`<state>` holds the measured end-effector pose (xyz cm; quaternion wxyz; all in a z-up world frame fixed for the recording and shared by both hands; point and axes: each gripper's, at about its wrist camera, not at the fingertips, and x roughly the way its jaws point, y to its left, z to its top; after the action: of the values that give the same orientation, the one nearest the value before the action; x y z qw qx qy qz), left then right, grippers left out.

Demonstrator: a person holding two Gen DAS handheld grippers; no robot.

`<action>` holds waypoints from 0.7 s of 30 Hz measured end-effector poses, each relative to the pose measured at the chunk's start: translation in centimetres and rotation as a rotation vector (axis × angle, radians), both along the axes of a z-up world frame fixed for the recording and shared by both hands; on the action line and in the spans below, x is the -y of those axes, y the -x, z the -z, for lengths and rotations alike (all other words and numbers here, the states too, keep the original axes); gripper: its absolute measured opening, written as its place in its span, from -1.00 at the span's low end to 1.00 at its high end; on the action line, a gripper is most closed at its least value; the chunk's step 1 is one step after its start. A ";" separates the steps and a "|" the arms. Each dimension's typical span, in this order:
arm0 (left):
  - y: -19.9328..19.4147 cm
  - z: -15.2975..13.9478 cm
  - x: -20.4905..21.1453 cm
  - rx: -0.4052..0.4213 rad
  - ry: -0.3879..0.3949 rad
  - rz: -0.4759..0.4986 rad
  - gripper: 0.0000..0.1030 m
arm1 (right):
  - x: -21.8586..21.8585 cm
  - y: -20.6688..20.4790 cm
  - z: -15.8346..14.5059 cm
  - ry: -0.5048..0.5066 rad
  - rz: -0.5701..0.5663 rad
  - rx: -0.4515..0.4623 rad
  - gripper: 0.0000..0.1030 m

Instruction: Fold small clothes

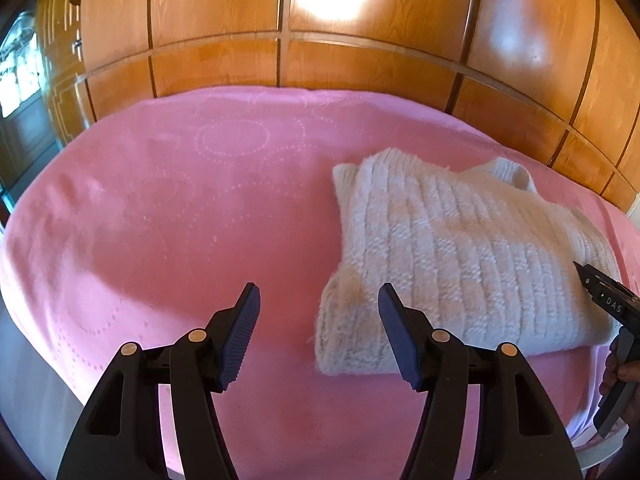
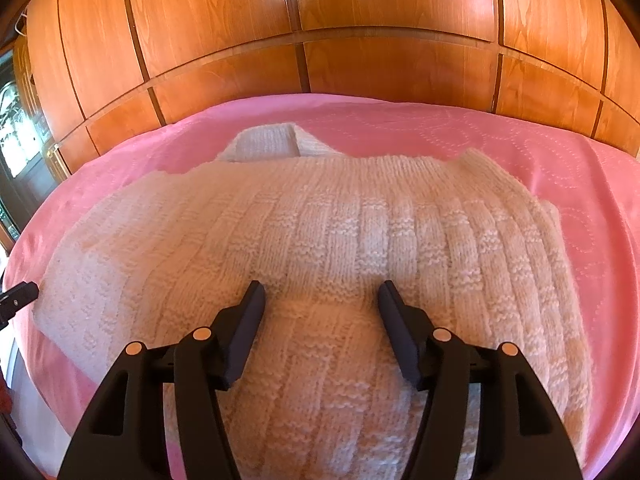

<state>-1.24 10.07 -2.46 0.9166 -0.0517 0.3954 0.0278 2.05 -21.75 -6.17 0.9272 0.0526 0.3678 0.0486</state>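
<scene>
Here, a white knitted sweater (image 2: 320, 240) lies folded on a pink cloth (image 1: 160, 220) with a dotted ring pattern, and glossy wooden panelling (image 1: 360, 60) rises behind it.

In the left wrist view, the left gripper (image 1: 319, 300) hangs over bare pink cloth just left of the sweater's near corner. Its jaws are spread, with nothing between them. The right-hand finger overlaps the sweater's fuzzy edge in the picture; whether it touches cannot be told.

In the right wrist view, the right gripper (image 2: 322, 292) sits over the middle of the sweater's near part. Its jaws are spread too, with knit lying between and under them. The pads do not press on the wool, though a small hump of knit rises just ahead of the fingertips.

At the right edge of the left wrist view, the right gripper (image 1: 580, 270) shows from the side, resting at the sweater's far edge. White letters on its black body read "DAS". Fingers of a hand (image 1: 618, 372) wrap its grey handle.

No label shows on the sweater or the cloth.
</scene>
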 end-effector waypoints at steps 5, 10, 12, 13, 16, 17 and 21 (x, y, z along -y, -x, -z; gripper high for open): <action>-0.6 1.2 -0.6 -0.034 0.068 0.027 0.17 | -0.1 0.1 0.1 -0.002 0.008 0.008 0.17; -2.2 2.8 -1.4 -0.097 0.267 0.080 -0.56 | -0.1 0.2 0.1 -0.005 0.008 0.011 0.17; -2.2 2.8 -1.5 -0.090 0.291 0.095 -0.81 | 0.0 0.3 0.1 -0.013 0.008 0.012 0.17; -1.9 2.6 -1.6 -0.088 0.296 0.101 -0.82 | 0.1 0.3 0.1 -0.018 0.008 0.012 0.18; -1.0 3.0 -2.0 -0.112 0.267 0.099 -0.83 | 0.5 0.4 0.2 -0.036 0.002 0.015 0.18; -0.8 3.5 -2.2 -0.125 0.273 0.090 -0.83 | 0.5 0.4 0.2 -0.041 0.001 0.019 0.18; -0.9 2.9 -3.1 -0.122 0.334 0.030 -0.60 | 0.7 0.5 0.2 -0.048 0.004 0.028 0.18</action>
<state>-0.35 13.15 -5.38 0.8699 -0.1957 0.4501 -0.0490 1.58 -22.42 -6.40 0.9308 0.0748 0.3533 0.0563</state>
